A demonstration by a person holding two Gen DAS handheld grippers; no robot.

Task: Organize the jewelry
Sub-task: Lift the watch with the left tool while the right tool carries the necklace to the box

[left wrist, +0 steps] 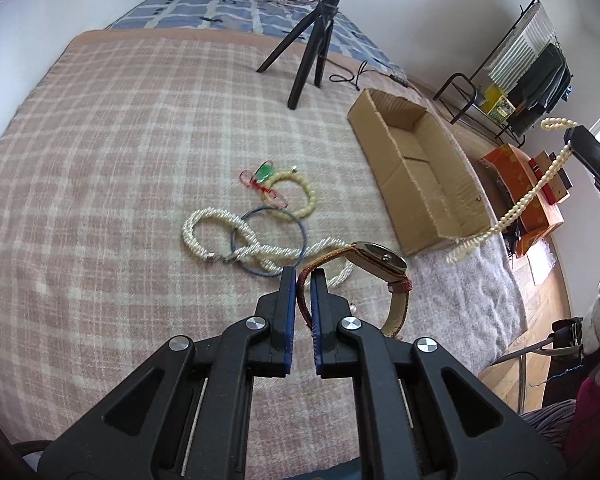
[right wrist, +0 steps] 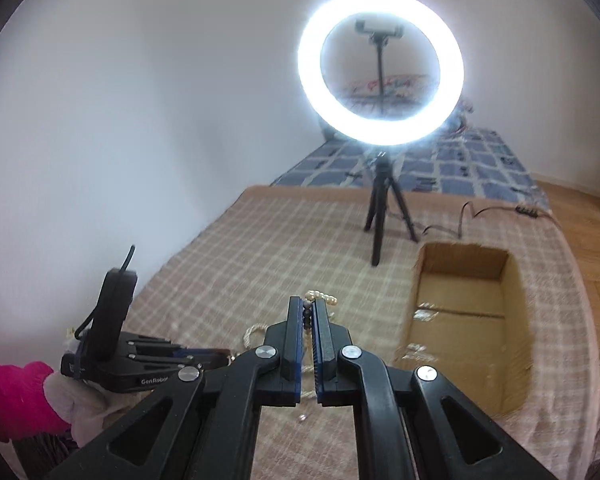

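Note:
My left gripper (left wrist: pixel 303 274) is shut on the brown strap of a gold wristwatch (left wrist: pixel 378 260) and holds it above the plaid blanket. On the blanket beyond it lie a twisted pearl necklace (left wrist: pixel 208 236), a blue bangle (left wrist: pixel 268 240), a cream bead bracelet (left wrist: pixel 300 196) and a red-and-green charm (left wrist: pixel 262 176). My right gripper (right wrist: pixel 309 306) is shut on a pearl necklace (right wrist: pixel 322 298). In the left wrist view that necklace (left wrist: pixel 528 196) hangs from the right gripper's fingers (left wrist: pixel 592 148) beside the open cardboard box (left wrist: pixel 416 168). The box (right wrist: pixel 464 320) lies right of my right gripper.
A lit ring light on a black tripod (right wrist: pixel 380 208) stands on the blanket behind the box, its cable (left wrist: pixel 348 76) trailing right. An orange box (left wrist: pixel 520 184) and a metal rack (left wrist: pixel 512 80) are on the floor at the right. The bed's edge runs beside the cardboard box.

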